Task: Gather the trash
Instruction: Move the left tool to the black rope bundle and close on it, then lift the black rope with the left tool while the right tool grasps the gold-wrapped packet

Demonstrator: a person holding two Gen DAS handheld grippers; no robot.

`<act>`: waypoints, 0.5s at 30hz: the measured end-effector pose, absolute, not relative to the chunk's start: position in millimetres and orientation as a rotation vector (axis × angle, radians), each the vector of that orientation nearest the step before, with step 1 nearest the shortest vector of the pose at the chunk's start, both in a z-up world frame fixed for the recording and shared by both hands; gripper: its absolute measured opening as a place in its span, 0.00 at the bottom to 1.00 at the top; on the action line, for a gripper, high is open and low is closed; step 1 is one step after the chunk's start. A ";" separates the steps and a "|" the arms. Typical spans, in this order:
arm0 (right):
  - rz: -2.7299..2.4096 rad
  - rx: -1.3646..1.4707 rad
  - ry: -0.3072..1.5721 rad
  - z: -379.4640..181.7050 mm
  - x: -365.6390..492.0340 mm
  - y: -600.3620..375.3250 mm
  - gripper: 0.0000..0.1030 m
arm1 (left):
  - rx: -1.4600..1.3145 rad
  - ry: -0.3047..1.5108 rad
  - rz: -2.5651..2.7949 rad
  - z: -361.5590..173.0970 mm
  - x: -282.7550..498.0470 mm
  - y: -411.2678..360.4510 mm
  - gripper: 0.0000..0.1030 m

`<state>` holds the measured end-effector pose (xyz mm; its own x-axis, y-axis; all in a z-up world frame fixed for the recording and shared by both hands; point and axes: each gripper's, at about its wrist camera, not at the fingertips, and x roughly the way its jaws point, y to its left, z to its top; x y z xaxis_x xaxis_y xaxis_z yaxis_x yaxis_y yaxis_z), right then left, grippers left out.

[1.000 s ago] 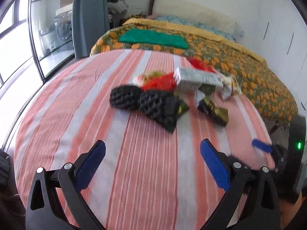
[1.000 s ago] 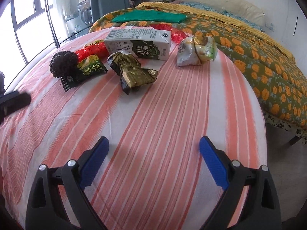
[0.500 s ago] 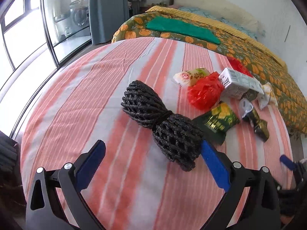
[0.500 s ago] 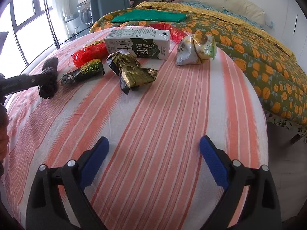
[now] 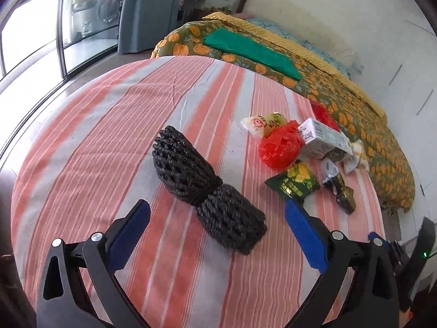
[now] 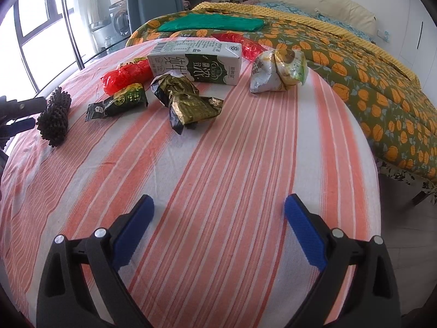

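Trash lies on a round table with a striped cloth (image 5: 109,125). A black foam net (image 5: 204,188) lies just ahead of my open left gripper (image 5: 217,227), its near end between the fingertips; it also shows in the right wrist view (image 6: 54,114). Beyond it are a red plastic bag (image 5: 281,147), a milk carton (image 6: 196,63), a green snack packet (image 6: 123,101), a crumpled gold wrapper (image 6: 188,101) and a silver snack bag (image 6: 275,71). My right gripper (image 6: 218,225) is open and empty over bare cloth near the table's front edge.
A bed with an orange-flowered cover (image 6: 355,63) stands right behind the table, with a green cloth (image 6: 213,24) on it. A window wall (image 5: 32,27) and a grey curtain (image 5: 144,11) are at the left. The table edge drops off at the right (image 6: 374,164).
My left gripper has swung left and moved in on the black foam net, which now lies close between its fingers. The right gripper has stayed still and open.
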<state>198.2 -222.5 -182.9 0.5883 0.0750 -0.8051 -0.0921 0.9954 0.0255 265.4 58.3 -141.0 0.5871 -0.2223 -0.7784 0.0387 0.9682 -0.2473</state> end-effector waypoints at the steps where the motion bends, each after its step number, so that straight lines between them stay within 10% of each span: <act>1: 0.097 -0.019 0.937 -182.9 198.5 -222.7 0.90 | -0.203 0.941 -0.134 -144.5 272.3 53.5 0.95; 5: 0.097 -0.018 0.937 -182.8 198.2 -222.9 0.91 | -0.117 0.972 -0.079 -152.8 287.2 39.4 0.90; 10: 0.097 -0.018 0.937 -182.8 198.0 -223.0 0.91 | 0.031 0.984 -0.212 -149.4 269.8 31.1 0.51; 15: 0.097 -0.018 0.937 -182.8 198.1 -222.9 0.91 | 0.214 1.089 -0.551 -132.9 238.0 16.8 0.50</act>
